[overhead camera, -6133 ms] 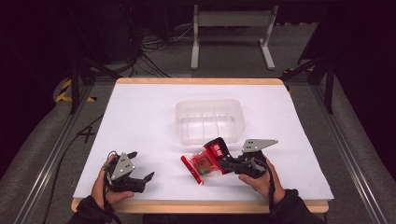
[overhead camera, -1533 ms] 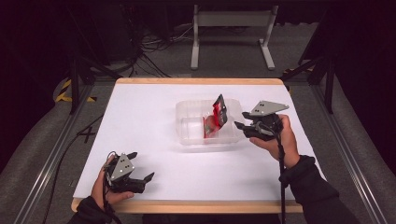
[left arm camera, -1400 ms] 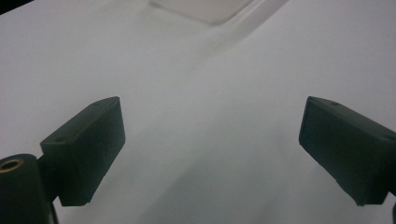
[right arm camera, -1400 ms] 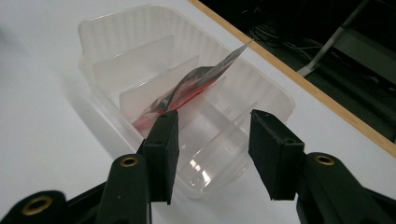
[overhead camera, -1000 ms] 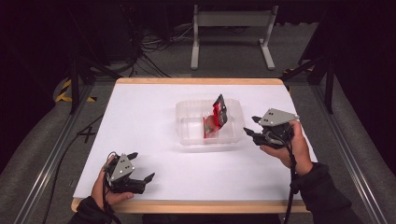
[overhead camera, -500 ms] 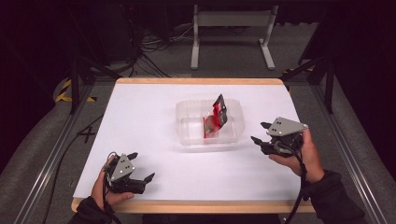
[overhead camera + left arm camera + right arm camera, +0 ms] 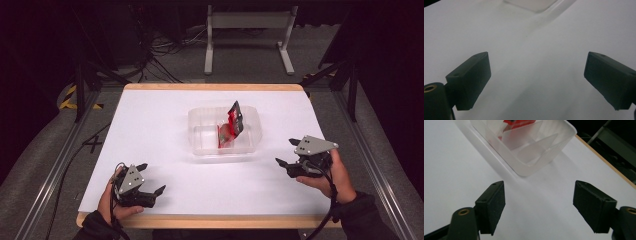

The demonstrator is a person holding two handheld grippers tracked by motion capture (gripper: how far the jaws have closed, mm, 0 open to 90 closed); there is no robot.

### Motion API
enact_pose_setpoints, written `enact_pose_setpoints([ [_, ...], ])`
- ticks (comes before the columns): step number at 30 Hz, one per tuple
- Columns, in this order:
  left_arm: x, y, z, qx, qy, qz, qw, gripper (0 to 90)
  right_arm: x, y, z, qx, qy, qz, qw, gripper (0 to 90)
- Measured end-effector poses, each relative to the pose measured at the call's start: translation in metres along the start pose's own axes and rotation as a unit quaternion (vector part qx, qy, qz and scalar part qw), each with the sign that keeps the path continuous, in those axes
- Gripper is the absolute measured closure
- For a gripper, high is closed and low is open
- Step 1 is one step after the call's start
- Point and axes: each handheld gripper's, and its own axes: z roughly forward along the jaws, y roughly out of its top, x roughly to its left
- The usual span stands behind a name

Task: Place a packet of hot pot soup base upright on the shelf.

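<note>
A clear plastic container (image 7: 250, 145) sits mid-table, and a red packet (image 7: 233, 120) leans upright inside it. My right gripper (image 7: 286, 151) hovers low over the white table (image 7: 150, 125), to the right of and nearer than the container. Its jaws have just been opening and stand wide with nothing between them. In the right gripper view, the right gripper (image 7: 539, 207) faces the container (image 7: 529, 162) and the red packet (image 7: 520, 123) at the top edge. My left gripper (image 7: 151, 178) rests open at the front left, holding nothing. In its own view, the left gripper (image 7: 536, 82) frames bare table.
The table's wooden front edge (image 7: 210, 221) runs just below both hands. A grey metal stand (image 7: 250, 30) and cables (image 7: 165, 50) lie on the floor beyond the far edge. Metal rails (image 7: 55, 165) flank the table on both sides.
My right hand has drawn back from the container toward the front right and sunk lower, with its jaws spreading wider. The red packet stays in the container. The left hand has not moved.
</note>
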Motion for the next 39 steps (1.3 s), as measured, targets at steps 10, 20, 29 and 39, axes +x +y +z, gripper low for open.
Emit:
enact_pose_setpoints([
  [10, -0.001, 0.000, 0.000, 0.002, -0.001, 0.000, 1.0000, 7.8, -0.002, -0.034, -0.002, -0.017, -0.007, 0.016, 0.9997, 21.3],
  [20, -0.001, 0.000, 0.001, 0.004, -0.003, 0.001, 1.0000, 7.8, -0.005, -0.067, -0.007, -0.025, -0.028, 0.041, 0.9984, 20.0],
  [29, -0.001, 0.000, 0.000, 0.003, -0.003, 0.001, 1.0000, 7.7, -0.003, -0.088, -0.017, -0.044, -0.045, 0.061, 0.9962, 16.2],
  [39, -0.001, 0.000, 0.000, 0.001, -0.003, -0.001, 1.0000, 7.8, -0.003, -0.112, -0.025, -0.071, -0.053, 0.104, 0.9906, 14.5],
])
